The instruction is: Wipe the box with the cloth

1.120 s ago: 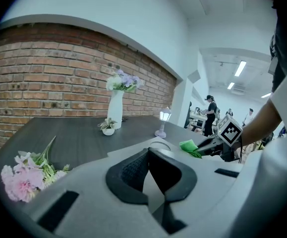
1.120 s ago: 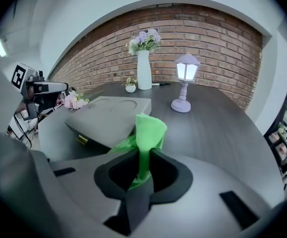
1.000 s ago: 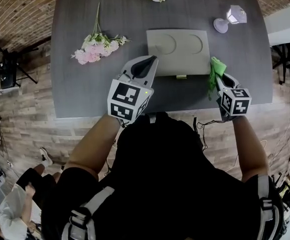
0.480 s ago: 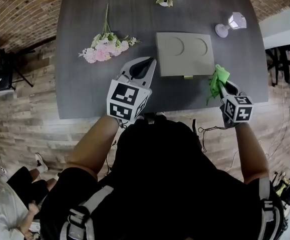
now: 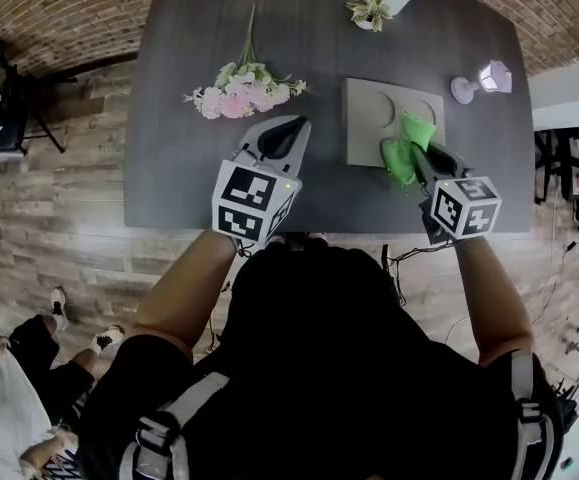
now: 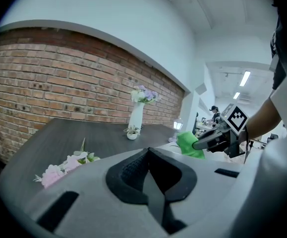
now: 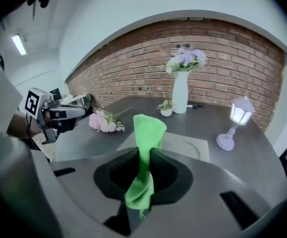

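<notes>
Both are closed: right gripper (image 7: pixel 142 168) pinches cloth (image 7: pixel 146 127) over the box (image 5: pixel 367 118) (left gripper (image 6: pixel 150 175) empty).

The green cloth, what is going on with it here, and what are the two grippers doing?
A person stands at a dark table with a gripper in each hand. The right gripper is shut on the green cloth and holds it over the near part of the grey box; whether the cloth touches the lid cannot be told. The left gripper is shut and empty, over the table to the left of the box. Pink flowers lie further left.
</notes>
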`<control>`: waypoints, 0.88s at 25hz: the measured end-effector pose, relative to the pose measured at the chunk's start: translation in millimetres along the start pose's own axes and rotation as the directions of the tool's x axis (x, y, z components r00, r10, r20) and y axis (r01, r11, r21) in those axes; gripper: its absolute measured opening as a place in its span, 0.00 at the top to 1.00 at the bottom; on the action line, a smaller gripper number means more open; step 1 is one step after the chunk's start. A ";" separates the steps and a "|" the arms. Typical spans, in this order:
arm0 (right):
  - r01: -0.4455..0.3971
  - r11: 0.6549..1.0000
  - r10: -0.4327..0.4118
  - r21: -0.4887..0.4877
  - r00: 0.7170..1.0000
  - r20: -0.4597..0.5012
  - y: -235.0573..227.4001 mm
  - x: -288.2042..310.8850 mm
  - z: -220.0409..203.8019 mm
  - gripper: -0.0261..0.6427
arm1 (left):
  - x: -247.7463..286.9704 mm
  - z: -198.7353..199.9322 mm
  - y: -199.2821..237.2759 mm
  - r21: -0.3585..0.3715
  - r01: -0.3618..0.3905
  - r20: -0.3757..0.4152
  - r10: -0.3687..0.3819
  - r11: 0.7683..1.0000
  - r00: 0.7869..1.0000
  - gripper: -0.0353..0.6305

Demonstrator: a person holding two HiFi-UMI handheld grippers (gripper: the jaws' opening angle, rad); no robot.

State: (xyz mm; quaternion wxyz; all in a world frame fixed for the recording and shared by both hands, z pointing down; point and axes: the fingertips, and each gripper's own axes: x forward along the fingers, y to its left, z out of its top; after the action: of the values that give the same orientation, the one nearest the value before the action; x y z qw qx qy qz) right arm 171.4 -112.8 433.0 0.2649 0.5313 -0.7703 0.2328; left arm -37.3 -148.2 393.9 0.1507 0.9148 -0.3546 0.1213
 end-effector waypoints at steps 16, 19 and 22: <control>-0.272 0.962 0.271 0.002 0.962 -0.037 76.7 123.6 63.8 0.88 | -3.6 -11.4 49.2 -0.060 -0.157 -0.039 0.154 0.986 0.987 0.93; -0.268 0.963 0.269 0.010 0.962 -0.054 60.1 126.9 59.4 0.88 | 6.3 -10.9 46.7 -0.061 -0.163 -0.047 0.160 0.985 0.986 0.93; -0.264 0.964 0.265 0.018 0.963 -0.058 42.2 125.5 56.0 0.88 | 18.0 -7.7 40.1 -0.054 -0.159 -0.051 0.157 0.986 0.986 0.93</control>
State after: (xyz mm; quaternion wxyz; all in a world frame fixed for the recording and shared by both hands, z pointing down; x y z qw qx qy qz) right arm 85.6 -222.1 469.9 0.2517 0.4179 -0.8247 0.2861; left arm -52.7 -184.6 414.5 0.1754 0.8759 -0.4258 0.1438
